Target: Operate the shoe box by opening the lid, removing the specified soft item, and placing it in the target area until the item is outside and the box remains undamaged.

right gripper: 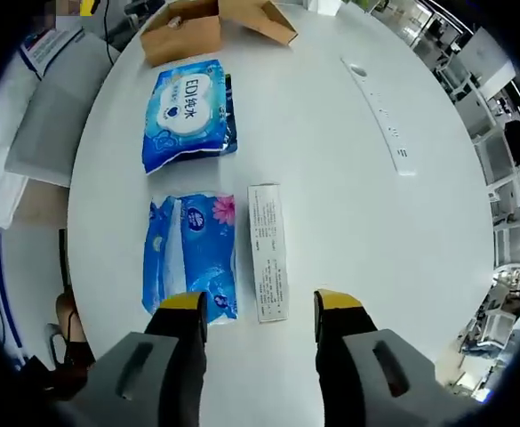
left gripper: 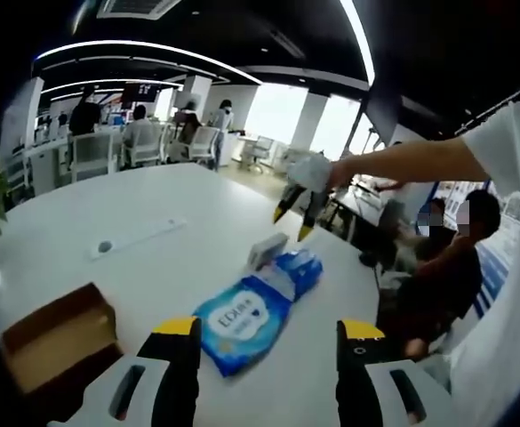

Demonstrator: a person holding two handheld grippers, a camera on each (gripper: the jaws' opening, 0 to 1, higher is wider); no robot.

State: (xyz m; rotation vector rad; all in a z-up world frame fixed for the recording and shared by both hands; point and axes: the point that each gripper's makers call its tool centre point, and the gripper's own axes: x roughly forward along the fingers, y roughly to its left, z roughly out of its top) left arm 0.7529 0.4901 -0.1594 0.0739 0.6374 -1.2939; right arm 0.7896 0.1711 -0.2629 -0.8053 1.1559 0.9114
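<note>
In the left gripper view, the left tool stands with its jaws parted and nothing between them, over the white counter. Just beyond lies a blue wet-wipe pack with a white label. A second blue pack lies just beyond it, partly hidden by it, and a small white carton rests beside that pack. At lower left the brown shoe box is open, its near end cut off by the frame; its interior cannot be made out. Farther off, the right tool hangs above the counter from a person's outstretched arm.

In the right gripper view, the right tool is open and empty above the blue pack and the white carton. The wet-wipe pack lies farther on. The shoe box sits at the far edge, cropped. A white strip lies apart; its small markings are unreadable.
</note>
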